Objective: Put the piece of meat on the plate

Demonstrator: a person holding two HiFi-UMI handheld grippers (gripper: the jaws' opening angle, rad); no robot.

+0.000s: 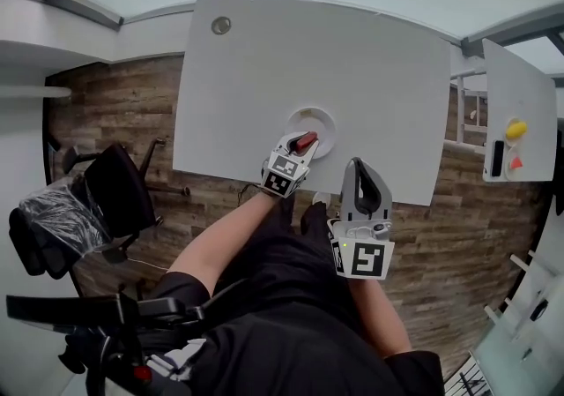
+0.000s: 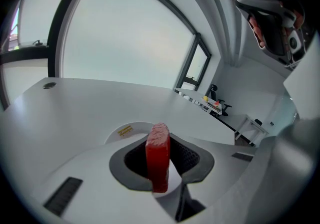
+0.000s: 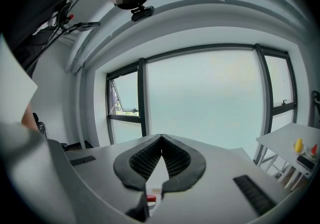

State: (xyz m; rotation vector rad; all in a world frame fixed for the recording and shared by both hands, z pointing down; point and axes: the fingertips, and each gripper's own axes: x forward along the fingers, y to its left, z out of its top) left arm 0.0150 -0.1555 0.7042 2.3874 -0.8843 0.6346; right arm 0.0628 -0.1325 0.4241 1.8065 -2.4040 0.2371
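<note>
Grip: left gripper (image 1: 300, 144), jaws partly closed and clamped on the piece of meat (image 2: 158, 158), a red slab standing upright between the pads.
Meat's place: over the near edge of the plate (image 1: 322, 120); whether it touches cannot be told.
Plate: white and round, near the front edge of the white table (image 1: 352, 59).
Other claw: right gripper (image 3: 161, 143), jaw tips together, holding nothing, at the table's front edge beside the left one.

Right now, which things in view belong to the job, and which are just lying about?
In the job: piece of meat, gripped in the left claw; white plate.
Lying about: right claw, shut and empty; office chair; yellow item on the side table.
</note>
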